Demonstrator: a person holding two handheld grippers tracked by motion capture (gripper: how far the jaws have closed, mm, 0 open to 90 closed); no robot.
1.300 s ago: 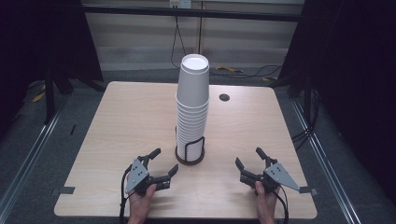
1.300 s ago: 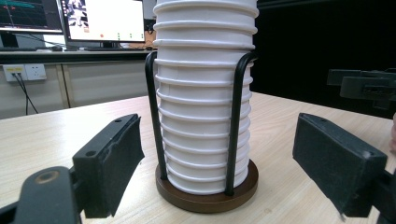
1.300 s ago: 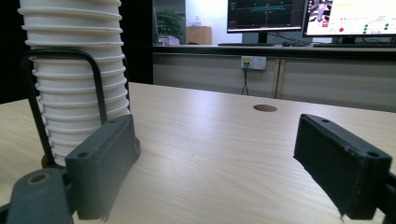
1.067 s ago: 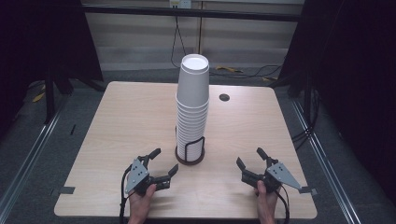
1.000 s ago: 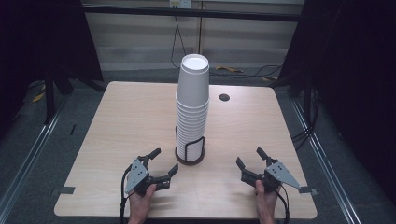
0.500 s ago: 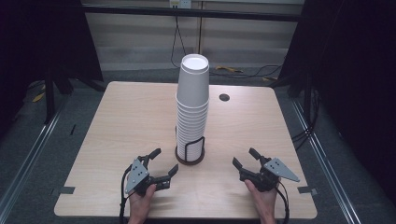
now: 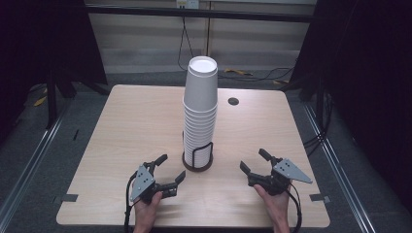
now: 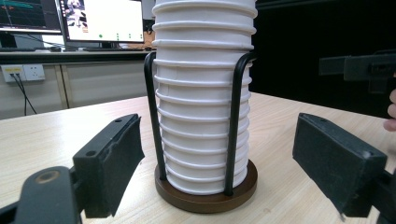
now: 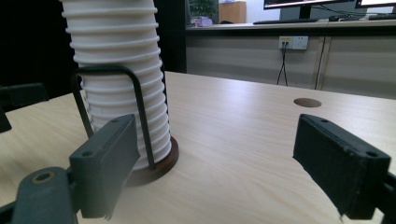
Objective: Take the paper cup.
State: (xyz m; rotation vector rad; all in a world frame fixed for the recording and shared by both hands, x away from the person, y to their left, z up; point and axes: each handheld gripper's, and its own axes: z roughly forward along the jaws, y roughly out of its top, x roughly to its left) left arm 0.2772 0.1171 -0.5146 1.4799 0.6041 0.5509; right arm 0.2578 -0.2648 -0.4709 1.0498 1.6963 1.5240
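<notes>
While my left tongs (image 7: 167, 170) and right tongs (image 7: 255, 161) gape empty, centre-frame paper cups (image 7: 200, 116) look light, crushable; grip gently below the top rim.

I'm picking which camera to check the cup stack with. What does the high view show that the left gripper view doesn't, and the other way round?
High view alone: the stack's top cup, the round hole in the table, and both hands. Left gripper view alone: monitors and a wall socket behind the table. Both: the stack of white cups in its wire holder, with the left gripper open, empty, pointing at it.
</notes>
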